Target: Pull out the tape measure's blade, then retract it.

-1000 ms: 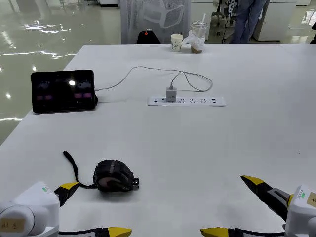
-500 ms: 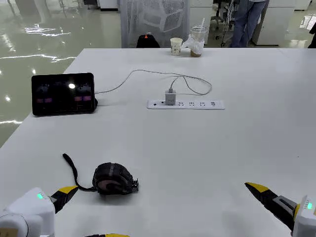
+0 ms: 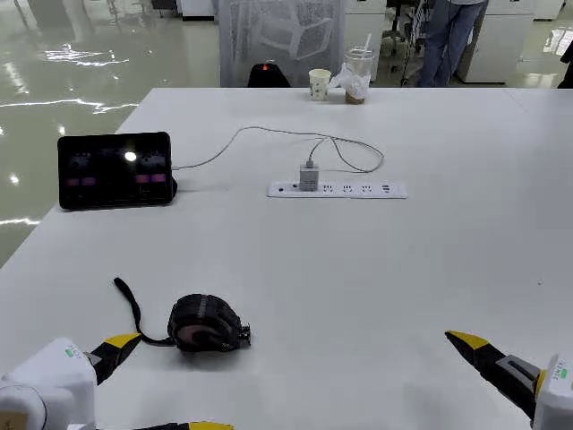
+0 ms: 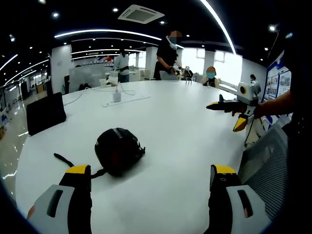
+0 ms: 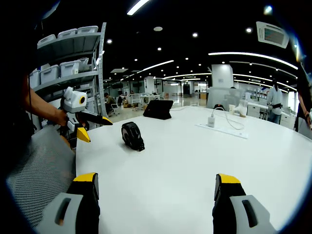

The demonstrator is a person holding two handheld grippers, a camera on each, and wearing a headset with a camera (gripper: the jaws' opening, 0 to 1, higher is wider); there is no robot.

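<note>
So both tongs are gaping wide with nothing in them: left gripper [image 4: 150, 170] at bottom left of the head view, right gripper [image 5: 157, 178] at bottom right. Tape measure [image 3: 206, 322] lies lower left on the white table [image 3: 376, 269], just past the left jaws. Further up are the power strip [image 3: 338, 189] mid-frame and the tablet [image 3: 115, 169] at left.

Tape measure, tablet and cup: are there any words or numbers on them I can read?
None can be read.
Tape measure: no readable marking shows.
Tablet: glowing patches on the screen, too blurred.
Paper cup: a faint print, too small.
Posters on the wall: too small.
</note>
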